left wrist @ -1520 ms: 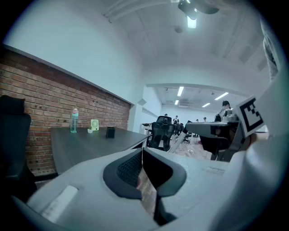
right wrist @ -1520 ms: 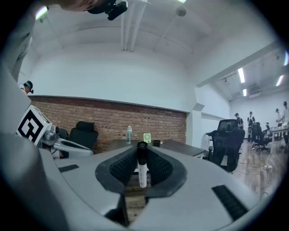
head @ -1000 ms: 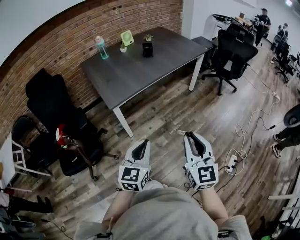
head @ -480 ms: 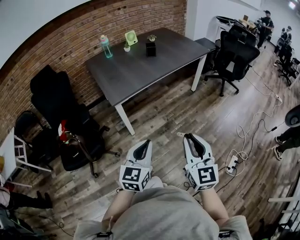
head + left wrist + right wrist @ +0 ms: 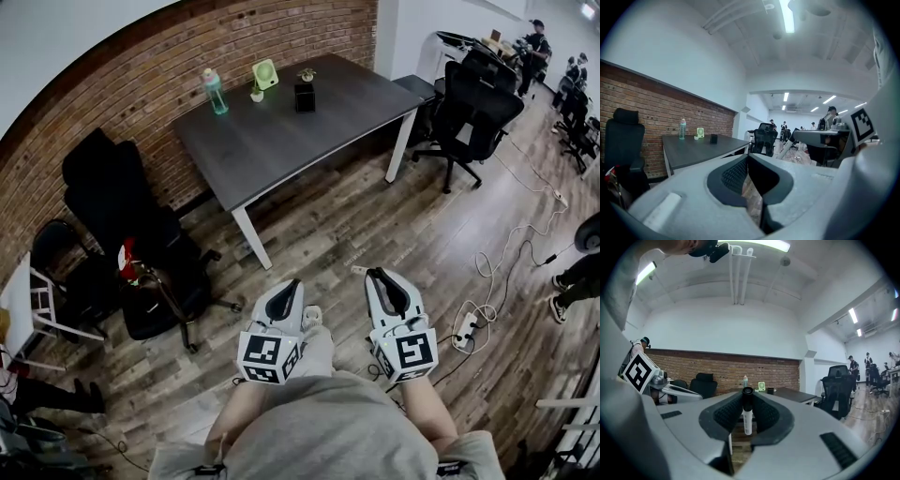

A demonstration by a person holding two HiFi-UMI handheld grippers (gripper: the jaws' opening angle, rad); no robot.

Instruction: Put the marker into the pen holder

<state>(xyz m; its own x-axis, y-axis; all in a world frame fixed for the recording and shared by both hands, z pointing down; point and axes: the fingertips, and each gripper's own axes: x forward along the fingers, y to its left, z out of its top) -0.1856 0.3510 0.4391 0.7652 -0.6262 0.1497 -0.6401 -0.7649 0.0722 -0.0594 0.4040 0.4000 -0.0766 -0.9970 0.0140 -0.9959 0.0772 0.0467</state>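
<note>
Right gripper (image 5: 747, 397): jaws clamped on a white-barrelled, black-capped marker (image 5: 747, 414), which stands upright between the ribbed pads with its cap at the top.
Left gripper (image 5: 748, 161): jaws brought together at the tips, with nothing between them; only floor shows through the slit behind.
Grippers' place: both are held low in front of the person, side by side over the plank wooden floor (image 5: 375, 220), well apart from the table.
Marker: in the right gripper's grasp and off the table.
Pen holder: a black square pen holder (image 5: 305, 97) stands upright near the table's far edge along the wall, towards the right end.
Table: a dark grey rectangular table (image 5: 281, 145) on white legs, its long far edge against the red brick wall (image 5: 141, 84).
Far edge, from the left: a teal translucent water bottle (image 5: 216, 91), a small pale-green desk fan (image 5: 265, 74), then a little potted plant (image 5: 307, 75) just behind the pen holder.
Left end of the table: a black high-backed office chair (image 5: 103, 202) on the floor.
Right end of the table: another black swivel chair (image 5: 473, 103).
</note>
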